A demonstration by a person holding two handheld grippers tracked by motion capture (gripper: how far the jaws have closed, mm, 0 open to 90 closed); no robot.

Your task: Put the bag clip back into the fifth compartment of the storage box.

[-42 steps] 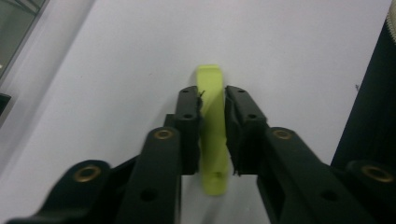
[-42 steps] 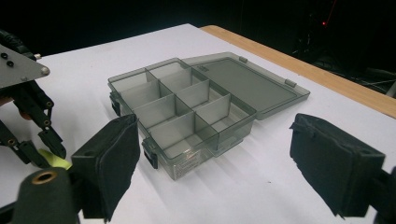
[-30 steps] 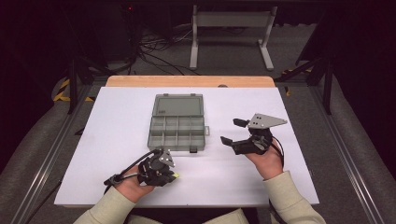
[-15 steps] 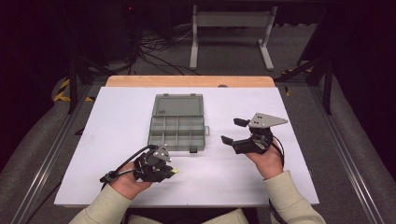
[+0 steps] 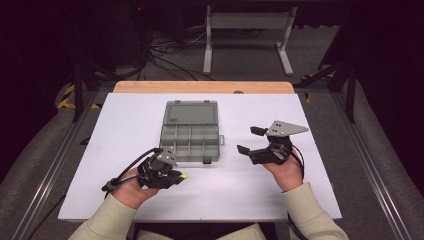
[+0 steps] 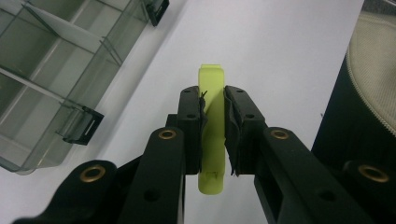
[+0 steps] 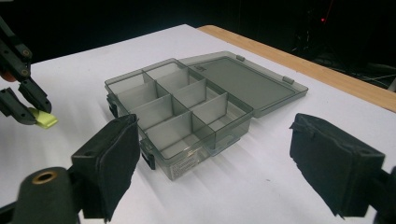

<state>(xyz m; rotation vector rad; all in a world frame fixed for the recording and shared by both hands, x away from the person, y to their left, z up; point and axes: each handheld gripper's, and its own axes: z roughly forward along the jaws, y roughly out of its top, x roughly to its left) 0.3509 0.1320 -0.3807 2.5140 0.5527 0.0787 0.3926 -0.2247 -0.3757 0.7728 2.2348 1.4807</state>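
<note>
A small yellow-green plastic piece (image 6: pixel 212 126) is pinched between the pads of my left gripper (image 6: pixel 214 112), held just above the white table. From above, the left gripper (image 5: pixel 172 176) sits at the front left, with the piece's tip (image 5: pixel 184 176) poking out toward the right. A smoke-grey compartment box (image 5: pixel 190 142) lies open in the middle, its lid (image 5: pixel 191 112) flat behind it and its cells bare. My right gripper (image 5: pixel 251 140) rests right of the box, jaws wide open and pointing at it, nothing between them. In the right gripper view the box (image 7: pixel 187 109) lies ahead, the yellow-green piece (image 7: pixel 44 120) at far left.
The white table top (image 5: pixel 125 120) has a wooden strip (image 5: pixel 200 87) along its far edge. Black latches (image 5: pixel 206 160) stick out of the box's near wall. A metal stand (image 5: pixel 247 35) and cables lie on the dark floor beyond. A cable trails from the left gripper.
My left gripper has risen a little off the table with the yellow-green piece in it. The right gripper and the box have stayed where they were.
</note>
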